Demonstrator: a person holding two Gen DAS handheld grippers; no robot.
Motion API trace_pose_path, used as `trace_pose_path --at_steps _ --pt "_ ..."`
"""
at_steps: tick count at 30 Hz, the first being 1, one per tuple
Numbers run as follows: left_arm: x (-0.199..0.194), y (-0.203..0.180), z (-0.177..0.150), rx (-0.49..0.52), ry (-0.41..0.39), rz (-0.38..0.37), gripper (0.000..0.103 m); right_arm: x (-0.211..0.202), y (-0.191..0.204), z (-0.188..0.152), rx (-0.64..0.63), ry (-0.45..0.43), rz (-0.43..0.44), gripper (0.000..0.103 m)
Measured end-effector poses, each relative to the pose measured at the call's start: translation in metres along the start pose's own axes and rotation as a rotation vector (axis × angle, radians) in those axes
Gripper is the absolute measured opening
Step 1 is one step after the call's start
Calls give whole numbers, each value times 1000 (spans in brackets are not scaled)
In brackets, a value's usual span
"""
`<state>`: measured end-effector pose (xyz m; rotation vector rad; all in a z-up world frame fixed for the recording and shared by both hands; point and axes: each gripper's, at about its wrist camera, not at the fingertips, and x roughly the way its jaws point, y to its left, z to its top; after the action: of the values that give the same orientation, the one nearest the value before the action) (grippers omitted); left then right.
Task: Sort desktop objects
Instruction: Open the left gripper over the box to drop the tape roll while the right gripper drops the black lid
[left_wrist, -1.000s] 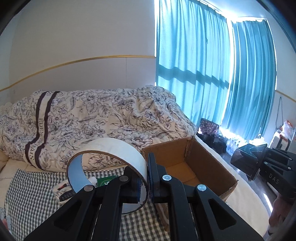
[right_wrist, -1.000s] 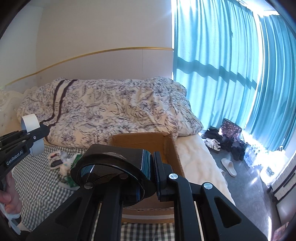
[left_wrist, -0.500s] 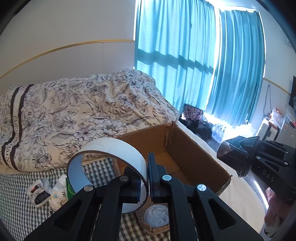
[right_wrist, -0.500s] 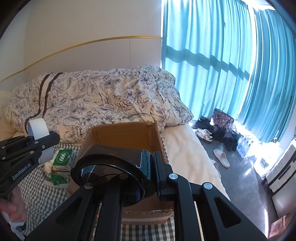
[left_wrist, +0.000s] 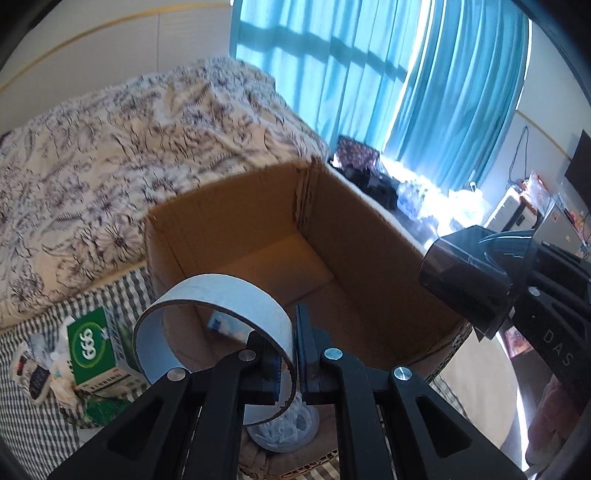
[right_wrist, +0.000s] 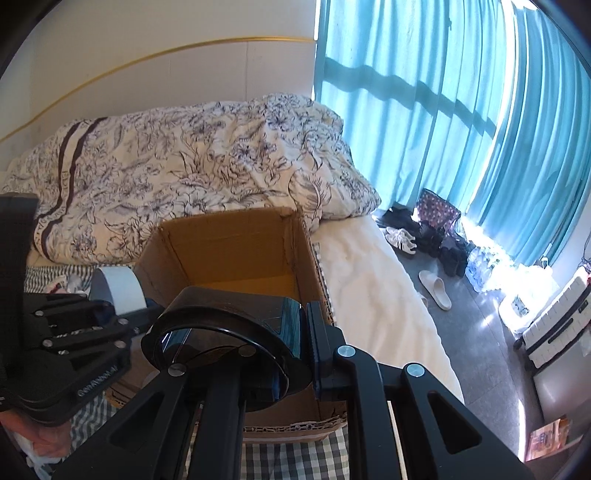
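Note:
My left gripper (left_wrist: 293, 347) is shut on the wall of a white tape roll (left_wrist: 221, 299), held over the near left part of an open cardboard box (left_wrist: 354, 206). In the right wrist view the same tape roll (right_wrist: 118, 291) shows at the box's left edge. My right gripper (right_wrist: 295, 332) is shut on a dark glossy black cup (right_wrist: 229, 332), held above the box (right_wrist: 236, 243) near its front. The left wrist view shows that black cup (left_wrist: 469, 273) at the right, over the box's right wall. A white round lid (left_wrist: 284, 428) and a small packet (left_wrist: 225, 325) lie inside the box.
A green-and-white carton (left_wrist: 96, 350) and small wrappers (left_wrist: 40, 369) lie on the checked cloth (left_wrist: 29, 424) left of the box. A floral duvet (right_wrist: 192, 173) is piled behind. Teal curtains (right_wrist: 424, 92), shoes (right_wrist: 436, 288) and a white suitcase (right_wrist: 554, 325) are to the right.
Both grippers have moved forward and tilted down over the box, the tape roll and the cup still held. The box interior fills more of both views.

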<state>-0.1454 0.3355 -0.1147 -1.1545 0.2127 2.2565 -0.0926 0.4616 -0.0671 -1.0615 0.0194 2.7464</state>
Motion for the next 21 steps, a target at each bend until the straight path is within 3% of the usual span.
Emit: trace_pose_path --at_steps 4,8,9,15,16,19,21 --pt "12 -2 -4 2 50 2 13 10 2 -2 3 33 0 11" --pt "10 0 -4 -8 47 13 50 15 8 -3 -4 48 -5 11" --pt "7 2 -4 -11 39 15 55 17 9 -3 -4 52 -7 11" --pt "-14 12 -4 2 -11 73 55 21 16 -2 0 59 -11 13" --pt "-18 14 -4 6 -20 86 55 21 18 -2 2 58 -17 17" --pt "-30 22 -4 2 -46 114 55 20 24 0 6 55 -27 54" --pt "-39 28 -4 -8 -60 117 55 18 27 1 4 48 -23 56"
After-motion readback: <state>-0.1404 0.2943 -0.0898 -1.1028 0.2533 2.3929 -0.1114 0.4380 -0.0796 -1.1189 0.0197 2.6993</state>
